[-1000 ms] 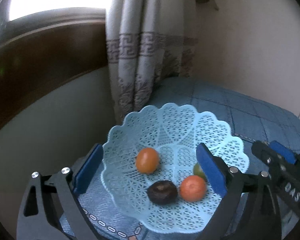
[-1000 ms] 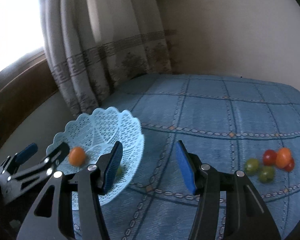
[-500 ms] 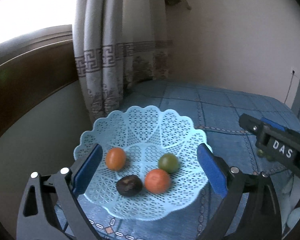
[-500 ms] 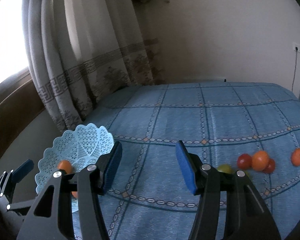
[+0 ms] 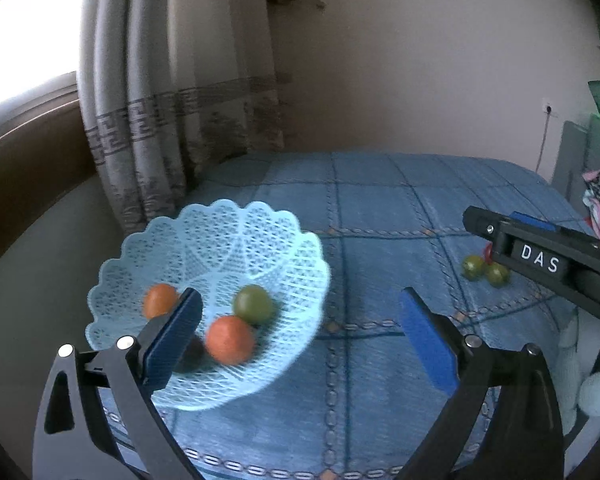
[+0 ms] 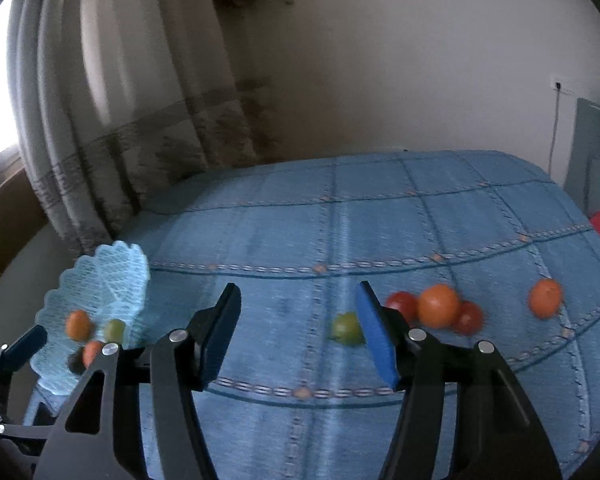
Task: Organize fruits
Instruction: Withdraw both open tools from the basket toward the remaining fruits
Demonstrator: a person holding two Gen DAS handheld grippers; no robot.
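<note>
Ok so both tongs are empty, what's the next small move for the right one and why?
Probably ease the right tongs forward and down over the nearest green fruit, lying loose on the blue cloth just inside the right finger. The tongs are open, and the basket already holds four fruits.

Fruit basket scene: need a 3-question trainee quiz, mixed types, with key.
1. True or false: the left gripper is shut on a fruit.
2. How many fruits lie in the light blue basket? A) two B) four C) six
3. Fill in: the green fruit nearest the right gripper lies on the blue ____.

Key:
1. False; both grippers are open and empty.
2. B: two orange, one green fruit in the basket, one dark fruit half hidden behind a finger.
3. Tablecloth.
</note>
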